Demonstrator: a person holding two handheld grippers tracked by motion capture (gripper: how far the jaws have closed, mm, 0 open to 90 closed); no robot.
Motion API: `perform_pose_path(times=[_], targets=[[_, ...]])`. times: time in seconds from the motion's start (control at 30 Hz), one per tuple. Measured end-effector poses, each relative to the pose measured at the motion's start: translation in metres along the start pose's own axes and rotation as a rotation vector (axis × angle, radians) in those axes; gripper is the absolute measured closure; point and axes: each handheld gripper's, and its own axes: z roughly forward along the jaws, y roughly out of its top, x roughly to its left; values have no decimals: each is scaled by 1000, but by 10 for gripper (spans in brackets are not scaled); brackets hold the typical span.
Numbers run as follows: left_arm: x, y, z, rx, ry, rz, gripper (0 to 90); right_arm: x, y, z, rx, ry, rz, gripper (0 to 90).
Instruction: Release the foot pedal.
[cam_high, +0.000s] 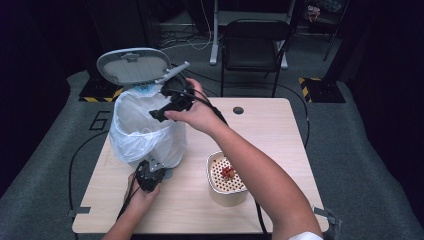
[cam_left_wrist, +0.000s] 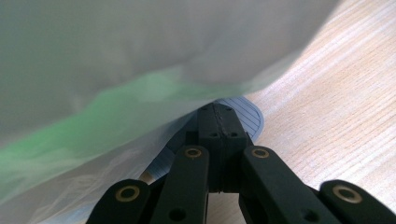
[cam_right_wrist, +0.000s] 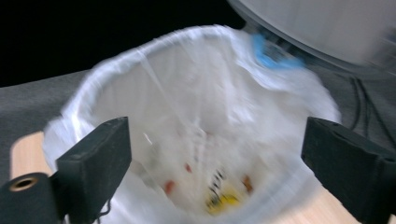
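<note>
A pedal bin (cam_high: 145, 135) lined with a white plastic bag (cam_right_wrist: 201, 116) is seen standing on the wooden worktop (cam_high: 280, 135), its grey lid (cam_high: 134, 65) raised behind it. The right gripper (cam_high: 167, 107) is held over the bin's mouth, and its jaws are spread wide with nothing between them; beyond and below the jaws, scraps of red, orange and yellow waste (cam_right_wrist: 219, 196) are seen lying at the bottom of the bag. The left gripper (cam_high: 150, 172) is kept low at the foot of the bin, its jaws pressed together; their tips are placed over the bin's ribbed grey pedal (cam_left_wrist: 245, 114), beneath the hanging bag, though whether the pedal is pinched cannot be told. To the right of the left jaws, a perforated metal container (cam_high: 227, 182) with red scraps inside is set on the worktop.
</note>
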Motion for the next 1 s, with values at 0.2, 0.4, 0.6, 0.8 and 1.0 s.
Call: perform_pose_path(times=[0.2, 0.4, 0.6, 0.8, 1.0], targets=[[2, -1, -1, -12, -6, -33, 837, -22, -34, -31, 17, -62, -7, 146], [2, -2, -7, -43, -70, -60, 702, -39, -69, -65, 22, -110, 43, 187], [-6, 3, -21, -77, -102, -16, 636, -46, -105, -89, 48, -167, 54, 197], [-16, 2, -26, -83, -141, -56, 570, -43, -141, -105, 54, -190, 63, 204], [-13, 5, -37, -72, -195, -83, 510, -39, -190, -129, 40, -219, 109, 202]])
